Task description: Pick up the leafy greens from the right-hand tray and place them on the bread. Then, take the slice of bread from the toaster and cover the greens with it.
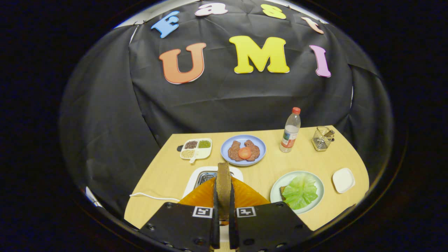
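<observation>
The jaws (224,224) are closed on a bread slice (223,189), held upright and edge-on between the two black pads, its brown crust rough and grainy. Each pad carries a small square black-and-white marker near its tip. Right behind the slice sits the toaster (210,176), white with a metal-lined slot, and a white cord (150,196) trails from it over the pale wooden worktop (168,175). An orange, ribbed, translucent part flares out on both sides of the slice, just above the jaws.

To the right of the jaws a round pale-green plate (313,201) holds the greens (300,191), a crinkled, veined lettuce leaf lying over a bread slice whose brown corner pokes out at the left. Beyond it rests a small white rounded-square dish (343,180).

Farther ahead, a blue plate (243,150) bears two brown patties and a red tomato slice (244,153). Left of it is a white divided tray (196,148) of grains. To the right stand a clear bottle (291,131) with a red cap, its label too small to read, and a wire basket (322,139).
</observation>
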Tool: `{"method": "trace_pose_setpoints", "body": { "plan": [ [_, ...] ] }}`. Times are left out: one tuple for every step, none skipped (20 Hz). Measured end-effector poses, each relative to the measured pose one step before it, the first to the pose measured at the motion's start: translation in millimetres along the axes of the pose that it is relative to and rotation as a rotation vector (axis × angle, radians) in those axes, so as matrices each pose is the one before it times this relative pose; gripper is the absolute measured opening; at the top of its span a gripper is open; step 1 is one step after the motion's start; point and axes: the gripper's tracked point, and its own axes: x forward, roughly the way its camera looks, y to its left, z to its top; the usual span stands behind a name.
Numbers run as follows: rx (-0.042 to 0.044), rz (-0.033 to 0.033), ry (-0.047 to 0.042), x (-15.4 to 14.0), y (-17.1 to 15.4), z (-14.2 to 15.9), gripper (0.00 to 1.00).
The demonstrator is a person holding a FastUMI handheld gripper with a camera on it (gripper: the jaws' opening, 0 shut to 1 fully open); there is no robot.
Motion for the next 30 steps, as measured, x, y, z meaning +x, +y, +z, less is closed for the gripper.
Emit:
{"method": "trace_pose_setpoints", "body": {
  "plan": [
    [0.01346, 0.01090, -0.01706, -8.55, -2.16, 9.05, 0.10],
    [0.00943, 0.00555, -0.01446, -7.84, -4.03, 7.84, 0.10],
    [0.00664, 0.00352, -0.01484, -9.37, -4.75, 7.73, 0.10],
    [0.00925, 0.00155, -0.01557, -6.66, -5.96, 7.79, 0.10],
    [0.00778, -0.00299, -0.01234, -6.57, -7.44, 6.70, 0.10],
    [0.00304, -0.00574, -0.01133, -4.07, -9.91, 4.61, 0.10],
    [0.00055, -0.00959, -0.00930, -2.75, -10.60, 2.94, 0.10],
    [-0.00002, -0.01114, -0.00762, -2.86, -11.20, 0.95, 0.10],
    [0.00042, -0.01593, -0.00556, 0.19, -13.26, -0.03, 0.10],
    [0.00237, -0.01736, -0.00181, 2.31, -14.63, -2.85, 0.10],
    [0.00476, -0.01329, 0.00798, 4.25, -13.60, -5.05, 0.10],
    [0.01284, -0.01055, 0.00940, 4.52, -12.71, -7.25, 0.10],
    [0.02047, -0.01003, 0.01341, 6.60, -13.48, -7.57, 0.10],
    [0.01892, -0.00991, 0.01898, 5.09, -12.62, -8.19, 0.10],
    [0.01251, 0.00237, 0.01850, 8.54, -10.21, -8.69, 0.10],
    [0.00949, 0.00112, 0.01368, 8.56, -8.89, -7.21, 0.10],
    [0.01105, -0.00055, 0.01058, 8.03, -8.30, -5.20, 0.10],
    [0.01084, 0.00707, 0.01112, 6.78, -5.59, -5.54, 0.10],
    [0.01089, 0.00203, 0.01001, 6.55, -5.81, -5.10, 0.10],
    [0.01451, 0.00383, 0.00900, 6.20, -5.22, -3.85, 0.10],
    [0.01683, 0.01137, 0.01002, 6.46, -3.62, -3.33, 0.10],
    [0.01641, 0.00358, 0.01172, 6.87, -4.18, -3.56, 0.10],
    [0.01400, 0.00851, 0.01168, 6.00, -3.34, -3.52, 0.10],
    [0.01136, 0.01480, 0.00850, 5.91, -1.38, -2.52, 0.10],
    [0.00730, 0.00078, 0.00628, 6.77, -4.44, -2.05, 0.10],
    [0.00671, 0.00095, 0.00594, 5.82, -4.80, -1.83, 0.10],
    [0.00780, 0.00663, 0.00668, 5.92, -3.05, -1.68, 0.10],
    [0.00295, 0.00116, 0.00733, 5.15, -3.64, -2.77, 0.10],
    [0.00344, 0.00075, 0.00447, 4.75, -5.56, -1.33, 0.10],
    [0.00420, 0.01266, 0.00468, 3.77, -2.23, -1.15, 0.10]
  ]
}}
